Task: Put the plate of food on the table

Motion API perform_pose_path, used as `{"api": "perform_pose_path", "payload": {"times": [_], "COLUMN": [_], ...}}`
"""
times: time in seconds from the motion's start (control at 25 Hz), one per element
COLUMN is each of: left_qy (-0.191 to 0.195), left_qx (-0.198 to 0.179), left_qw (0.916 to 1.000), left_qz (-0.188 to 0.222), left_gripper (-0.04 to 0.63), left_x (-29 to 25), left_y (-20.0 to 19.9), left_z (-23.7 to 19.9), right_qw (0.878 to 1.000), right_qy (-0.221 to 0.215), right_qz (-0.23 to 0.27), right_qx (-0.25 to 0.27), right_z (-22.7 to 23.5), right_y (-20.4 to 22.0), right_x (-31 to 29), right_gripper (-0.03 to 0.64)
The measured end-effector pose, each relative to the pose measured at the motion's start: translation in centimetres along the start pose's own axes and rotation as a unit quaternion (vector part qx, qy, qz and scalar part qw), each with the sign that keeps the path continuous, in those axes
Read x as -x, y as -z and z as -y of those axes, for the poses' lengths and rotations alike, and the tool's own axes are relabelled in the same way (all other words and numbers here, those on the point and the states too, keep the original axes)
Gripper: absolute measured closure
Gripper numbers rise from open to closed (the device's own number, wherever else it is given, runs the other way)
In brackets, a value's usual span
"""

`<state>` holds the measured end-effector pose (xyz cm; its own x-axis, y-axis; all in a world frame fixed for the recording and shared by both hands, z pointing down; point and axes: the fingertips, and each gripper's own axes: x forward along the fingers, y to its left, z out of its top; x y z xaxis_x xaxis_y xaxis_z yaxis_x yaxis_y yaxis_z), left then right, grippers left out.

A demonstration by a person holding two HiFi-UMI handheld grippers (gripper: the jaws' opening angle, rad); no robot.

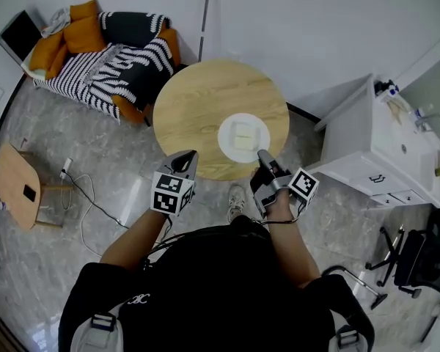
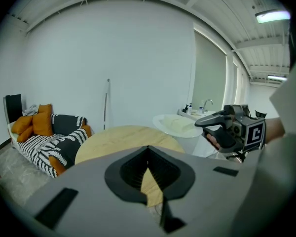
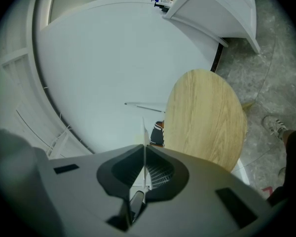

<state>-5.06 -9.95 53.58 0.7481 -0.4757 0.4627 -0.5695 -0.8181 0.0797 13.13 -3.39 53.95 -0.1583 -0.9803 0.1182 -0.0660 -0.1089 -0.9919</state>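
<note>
Fingers of the left gripper [image 1: 191, 155] are pressed together on nothing, at the table's [image 1: 194, 97] near edge. To the right, the right gripper [image 1: 263, 154] clamps the rim of the plate of food [image 1: 243, 136], which sits over the tabletop's right side, with bare wood to its left.

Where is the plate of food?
In the head view the plate of food is over the right part of the round table, its near rim pinched by the right gripper.

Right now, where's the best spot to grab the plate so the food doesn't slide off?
The thin rim of the plate, on the side nearest the person, coming in level, I'd say. The food sits in the middle, and only the flat edge fits between jaws. The right gripper pinches it there.
</note>
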Motion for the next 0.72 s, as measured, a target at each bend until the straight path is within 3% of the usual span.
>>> {"api": "perform_pose_path", "payload": {"times": [0.72], "left_qy": [-0.018], "left_qx": [0.016], "left_qw": [0.9996], "left_qz": [-0.016], "left_gripper": [0.588], "left_x": [-7.0], "left_y": [-3.6], "left_z": [-1.7], "right_qw": [0.999], "right_qy": [0.017], "right_qz": [-0.030], "right_qx": [-0.007], "right_z": [0.4], "right_y": [-6.5], "right_x": [-5.9], "right_gripper": [0.596]}}
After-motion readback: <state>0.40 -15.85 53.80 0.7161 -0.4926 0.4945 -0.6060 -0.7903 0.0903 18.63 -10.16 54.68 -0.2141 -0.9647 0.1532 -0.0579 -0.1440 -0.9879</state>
